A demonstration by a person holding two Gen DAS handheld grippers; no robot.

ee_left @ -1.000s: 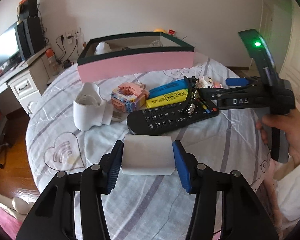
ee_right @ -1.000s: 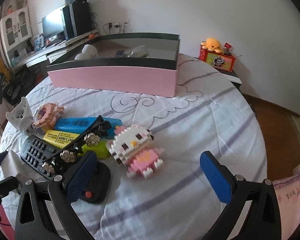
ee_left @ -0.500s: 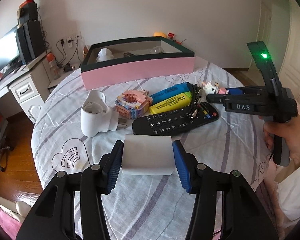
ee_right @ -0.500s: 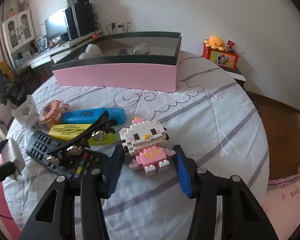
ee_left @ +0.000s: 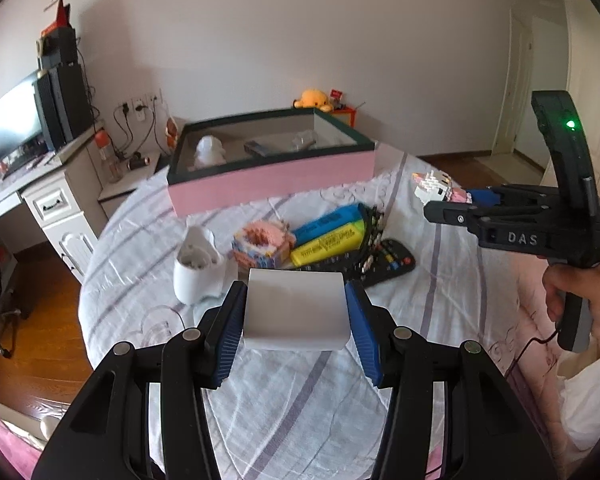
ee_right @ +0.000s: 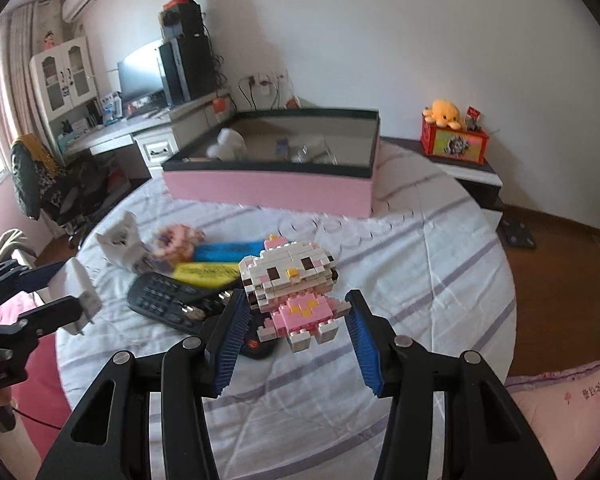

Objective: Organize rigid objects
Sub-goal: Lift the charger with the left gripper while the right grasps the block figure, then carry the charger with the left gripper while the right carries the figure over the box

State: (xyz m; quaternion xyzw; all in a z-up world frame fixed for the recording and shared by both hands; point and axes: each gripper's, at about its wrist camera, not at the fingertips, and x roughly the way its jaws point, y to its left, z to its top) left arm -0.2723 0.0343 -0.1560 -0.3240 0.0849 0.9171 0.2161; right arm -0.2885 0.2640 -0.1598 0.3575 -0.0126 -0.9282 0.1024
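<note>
Left claw (ee_left: 295,316) clamped on a white block (ee_left: 296,310), both blue pads flat against its sides, held above the striped tabletop (ee_left: 300,400) on the near side of the pink box (ee_left: 272,180). Right claw (ee_right: 296,326) closed on a brick-built cat figure (ee_right: 290,284), pads pressing its pink lower body, lifted clear of the cloth, also short of the pink box and to its right.

Between both claws and the pink box, a cluster left lying on the cloth: a white cup-like holder (ee_left: 198,270) furthest left, a pink brick-built ring (ee_left: 262,242) just beside it, then a blue marker (ee_left: 328,220) and a yellow marker (ee_left: 328,242) side by side, a black remote (ee_left: 384,260) nearest the claws, with a dark beaded strand (ee_left: 370,240) draped across markers and remote. Direct line from the left claw to the pink box crossed by this cluster.

Inside the pink box, already a white rounded object (ee_left: 210,152), a dark flat item (ee_left: 260,147) and something clear (ee_left: 304,140); exact kinds too blurred to tell.

Beyond the pink box, a yellow plush toy (ee_right: 444,112) on a red tin (ee_right: 454,144); left of the box, a desk (ee_left: 32,184) with a monitor (ee_left: 14,124).
</note>
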